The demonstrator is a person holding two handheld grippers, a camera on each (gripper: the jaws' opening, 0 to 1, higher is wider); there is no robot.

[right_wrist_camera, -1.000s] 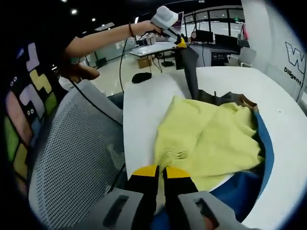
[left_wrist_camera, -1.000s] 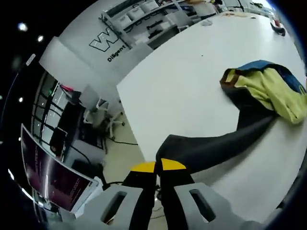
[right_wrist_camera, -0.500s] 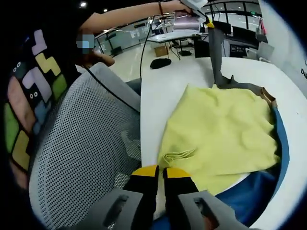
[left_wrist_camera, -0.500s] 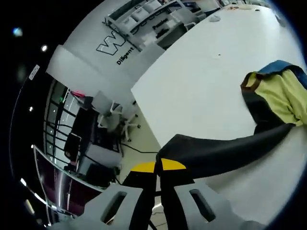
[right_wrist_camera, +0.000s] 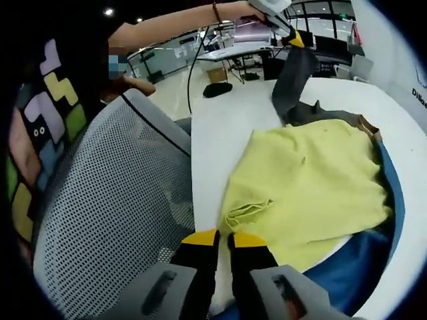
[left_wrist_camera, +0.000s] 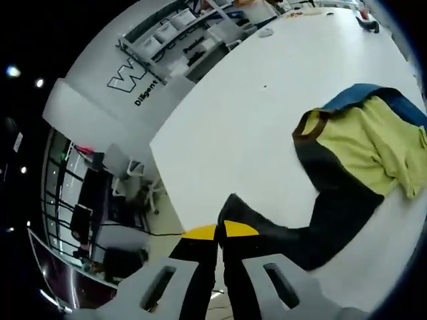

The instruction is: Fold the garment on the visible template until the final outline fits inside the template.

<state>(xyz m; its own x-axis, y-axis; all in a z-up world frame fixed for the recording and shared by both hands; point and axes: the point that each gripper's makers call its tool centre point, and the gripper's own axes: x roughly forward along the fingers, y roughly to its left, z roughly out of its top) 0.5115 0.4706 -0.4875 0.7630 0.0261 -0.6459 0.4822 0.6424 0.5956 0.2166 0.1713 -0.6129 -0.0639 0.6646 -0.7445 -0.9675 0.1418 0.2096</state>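
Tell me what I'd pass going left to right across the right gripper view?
Patterned sleeve → grey mesh chair back → white table edge → yellow part of the garment → its blue part at the right side.

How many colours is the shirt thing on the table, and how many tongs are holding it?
Yellow part: 1
Blue part: 1
Dark grey part: 1
Brown trim: 1
Garment colours in total: 4
Tongs gripping it: 2, the left tongs and the right tongs
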